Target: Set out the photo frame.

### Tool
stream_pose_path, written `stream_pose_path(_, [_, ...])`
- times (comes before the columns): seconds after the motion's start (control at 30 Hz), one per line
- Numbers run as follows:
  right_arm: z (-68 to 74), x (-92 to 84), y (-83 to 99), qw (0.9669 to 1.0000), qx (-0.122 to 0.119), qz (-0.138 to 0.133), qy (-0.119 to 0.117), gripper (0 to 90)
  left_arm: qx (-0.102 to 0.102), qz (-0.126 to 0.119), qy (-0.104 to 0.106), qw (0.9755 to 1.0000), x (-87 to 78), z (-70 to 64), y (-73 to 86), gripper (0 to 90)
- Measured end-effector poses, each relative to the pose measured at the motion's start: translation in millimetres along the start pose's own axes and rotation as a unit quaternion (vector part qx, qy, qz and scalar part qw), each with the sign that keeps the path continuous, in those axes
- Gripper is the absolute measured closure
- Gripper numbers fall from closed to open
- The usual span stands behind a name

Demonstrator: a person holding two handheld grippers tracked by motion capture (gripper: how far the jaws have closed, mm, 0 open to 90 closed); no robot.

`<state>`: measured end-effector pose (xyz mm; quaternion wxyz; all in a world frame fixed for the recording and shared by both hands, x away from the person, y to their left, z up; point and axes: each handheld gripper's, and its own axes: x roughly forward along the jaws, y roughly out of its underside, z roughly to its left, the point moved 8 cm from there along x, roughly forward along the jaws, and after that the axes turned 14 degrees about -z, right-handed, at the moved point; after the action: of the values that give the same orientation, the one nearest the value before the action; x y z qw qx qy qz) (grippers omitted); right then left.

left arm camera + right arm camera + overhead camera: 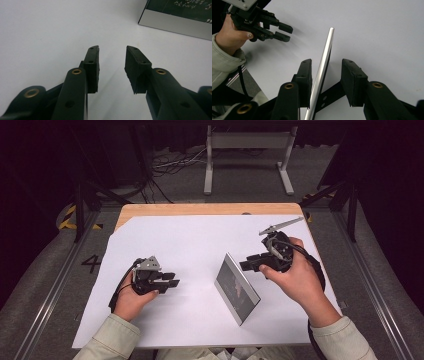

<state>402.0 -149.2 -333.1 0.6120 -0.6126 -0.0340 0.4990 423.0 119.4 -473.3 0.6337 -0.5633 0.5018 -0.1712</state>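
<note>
Right gripper (325, 62) parted astride the thin panel (236, 289) at mid-sheet, one pad against its silver edge, the other apart (no clamp yet). Center that edge, then close squarely to avoid tipping. Left gripper (172, 281) gaping, empty, well apart. Plenty of bare white sheet (190, 240) leftward; mind its near edge.
</note>
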Motion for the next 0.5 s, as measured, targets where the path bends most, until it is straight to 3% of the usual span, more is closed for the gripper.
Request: stream_pose_path(0.5, [5.8, 10.4, 16.4, 0.9989, 0.016, 0.043, -0.002, 60.2, 0.0, 0.001, 0.0, 1.0, 0.1, -0.4, 0.5, 64.3])
